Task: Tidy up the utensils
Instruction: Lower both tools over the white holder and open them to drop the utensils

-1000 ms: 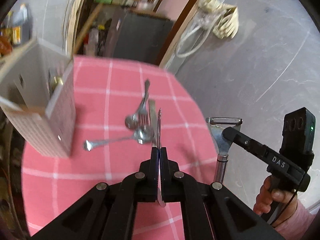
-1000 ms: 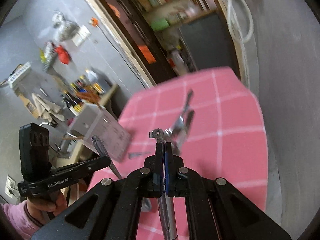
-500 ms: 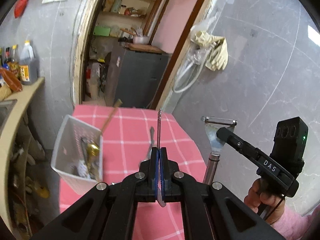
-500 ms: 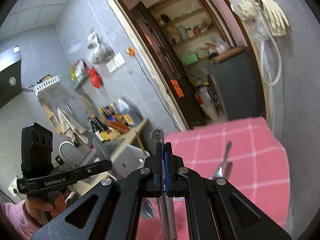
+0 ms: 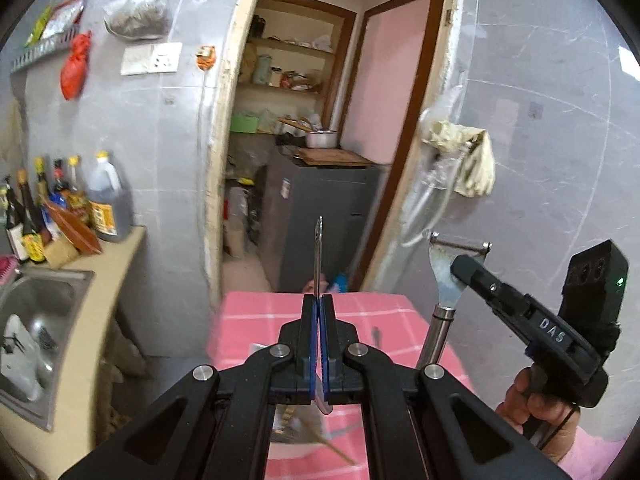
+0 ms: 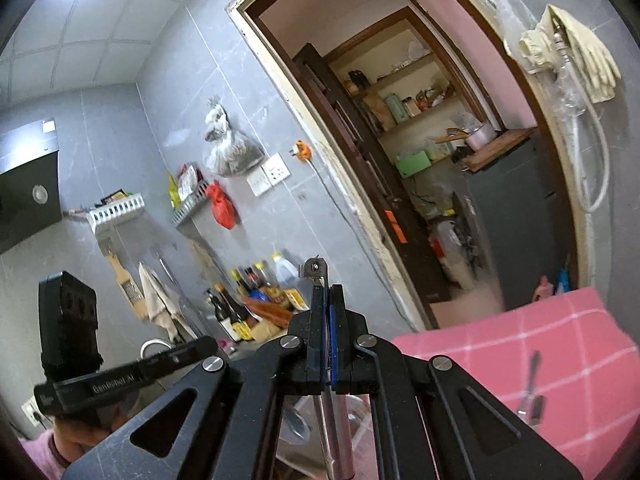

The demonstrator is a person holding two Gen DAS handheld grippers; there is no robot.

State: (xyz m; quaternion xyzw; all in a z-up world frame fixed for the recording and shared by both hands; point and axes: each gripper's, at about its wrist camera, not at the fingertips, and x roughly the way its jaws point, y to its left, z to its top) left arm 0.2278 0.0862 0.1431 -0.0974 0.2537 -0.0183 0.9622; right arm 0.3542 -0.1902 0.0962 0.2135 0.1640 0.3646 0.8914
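My left gripper is shut on a thin steel knife seen edge-on, tip pointing up. My right gripper is shut on a metal peeler; the peeler also shows in the left wrist view, held upright in the right gripper above the pink checked table. Both grippers are lifted high and tilted up. A few utensils lie on the table. Below the left gripper a white basket with a wooden stick is partly hidden.
A counter with a steel sink and sauce bottles stands at the left. An open doorway with shelves and a dark cabinet is behind the table. Gloves and a hose hang on the right wall.
Both grippers have risen and tilted upward with the knife and peeler still held. The table, utensils and basket have slid down toward the bottom of both views.
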